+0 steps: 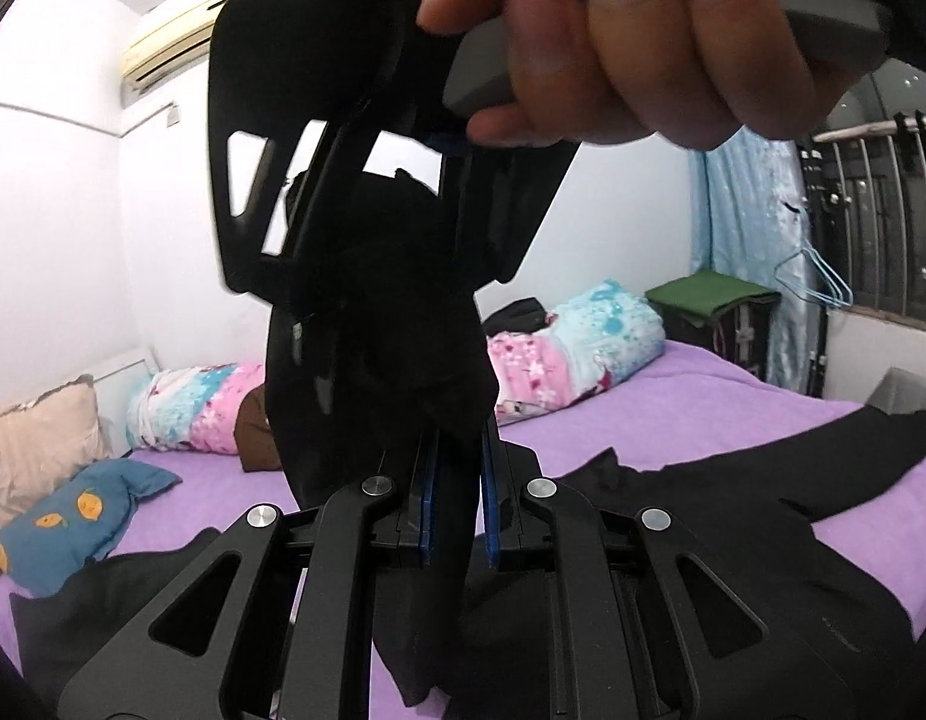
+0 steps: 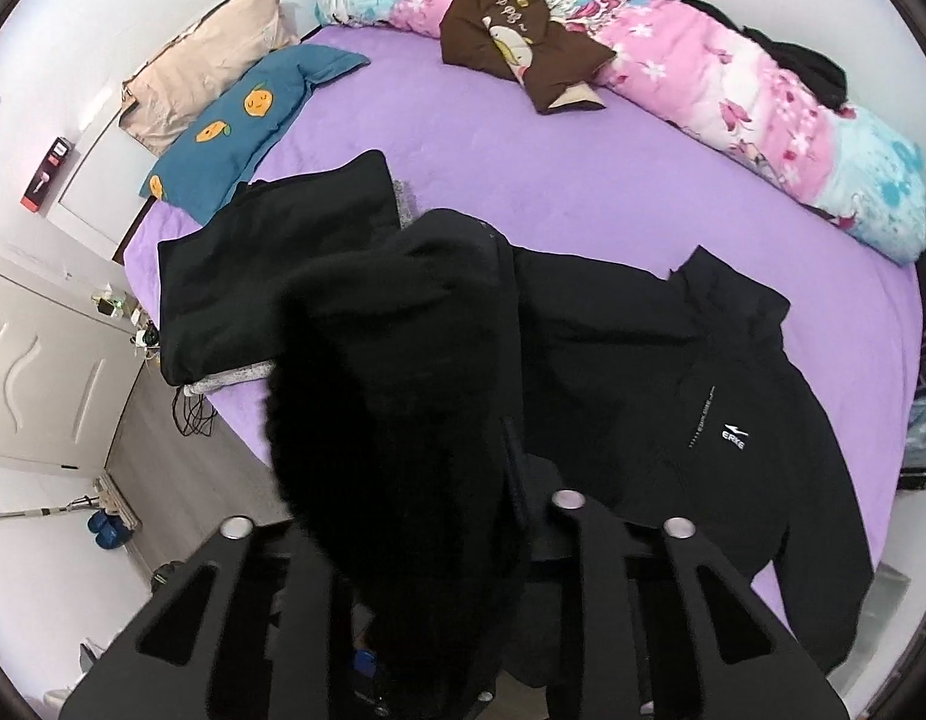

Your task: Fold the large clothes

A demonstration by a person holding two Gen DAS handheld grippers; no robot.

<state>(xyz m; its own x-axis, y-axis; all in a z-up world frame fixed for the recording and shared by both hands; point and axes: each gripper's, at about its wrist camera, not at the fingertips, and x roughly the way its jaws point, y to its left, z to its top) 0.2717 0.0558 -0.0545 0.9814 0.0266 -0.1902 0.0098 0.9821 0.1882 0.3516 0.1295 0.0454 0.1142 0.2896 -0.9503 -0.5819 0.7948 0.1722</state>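
Observation:
A large black jacket with a white ERKE logo lies spread on the purple bed; it also shows in the left wrist view. My left gripper is shut on a lifted fold of the black jacket, which hangs between its blue pads. My right gripper hangs above it, held by a hand, and pinches the same raised fabric. In the right wrist view a thick bunch of black cloth covers the fingers, so the fingertips are hidden.
A rolled pink and blue quilt lies along the far side of the bed with a brown garment on it. A blue pillow and a beige pillow lie at the head. A green bundle sits by the window.

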